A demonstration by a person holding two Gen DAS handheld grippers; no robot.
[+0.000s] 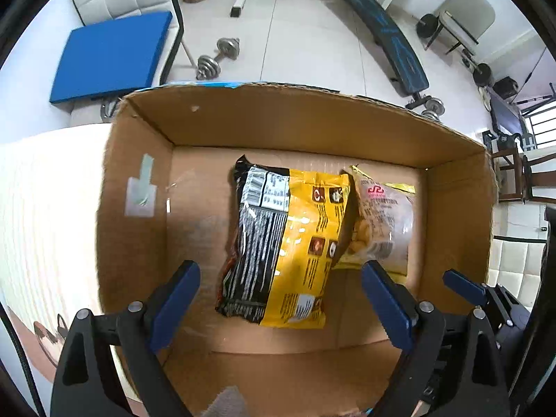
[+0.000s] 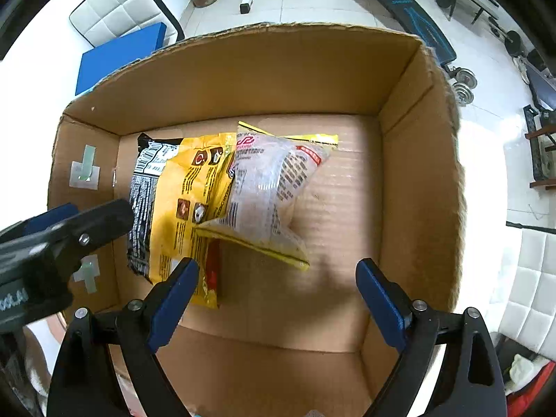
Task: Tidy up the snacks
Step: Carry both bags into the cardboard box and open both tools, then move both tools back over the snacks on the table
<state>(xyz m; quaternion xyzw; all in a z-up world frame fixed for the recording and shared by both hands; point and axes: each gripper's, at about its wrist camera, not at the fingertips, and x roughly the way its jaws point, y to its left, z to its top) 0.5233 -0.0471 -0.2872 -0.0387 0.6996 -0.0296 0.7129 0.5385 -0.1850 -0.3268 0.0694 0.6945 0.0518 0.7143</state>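
Observation:
An open cardboard box (image 1: pixel 278 118) (image 2: pixel 260 76) holds two snack bags lying on its floor. The black-and-yellow bag (image 1: pixel 278 236) (image 2: pixel 180 191) lies lengthwise in the middle-left. A clear bag with yellow edges (image 1: pixel 382 222) (image 2: pixel 264 180) leans against its right side and partly overlaps it. My left gripper (image 1: pixel 279 267) hangs open above the black-and-yellow bag, its pads apart from it. My right gripper (image 2: pixel 277 264) hangs open over the clear bag's near corner and the bare box floor, holding nothing. Each gripper also shows at the edge of the other's view.
The box sits on a white table (image 1: pixel 41 191). Beyond it are a white chair with a blue cushion (image 1: pixel 107 55), a dumbbell (image 1: pixel 219 57) on the tiled floor and a workout bench (image 1: pixel 385 31). A white padded chair (image 2: pixel 531 278) stands at the right.

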